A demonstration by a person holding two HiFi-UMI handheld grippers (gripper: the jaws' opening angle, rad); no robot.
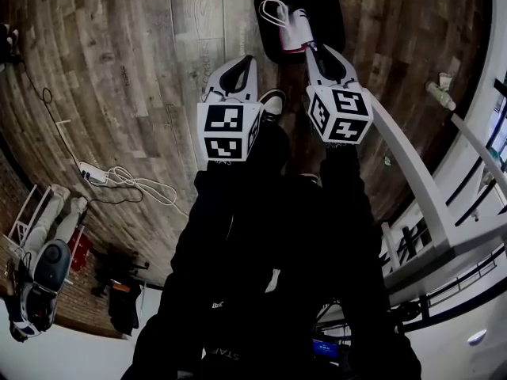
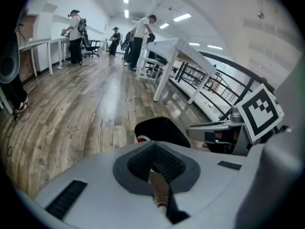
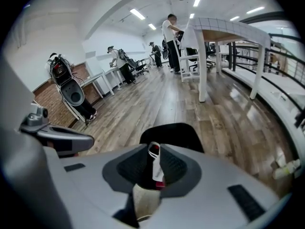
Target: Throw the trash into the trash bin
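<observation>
The black trash bin [image 1: 299, 18] stands on the wooden floor [image 1: 135, 70] in front of the person, just beside the leg of a long white bench [image 1: 412, 172]; both grippers point steeply down toward it, side by side and close together. The right gripper [image 1: 311, 48] reaches over the bin's open top; its jaws are a little apart, and the trash [image 3: 155, 162], a white piece with a red edge, stands upright between them with a dark gap on one side, so the pads do not clamp it; from the head view the trash hangs at the jaw tips inside the outline of the bin's mouth. The left gripper [image 1: 247, 60] stops just short of the bin's near rim; its jaws are together at the tips. A white power strip [image 1: 93, 174] with its cable lies on the floor well to the left; several people [image 2: 141, 35] stand at benches far down the room.
</observation>
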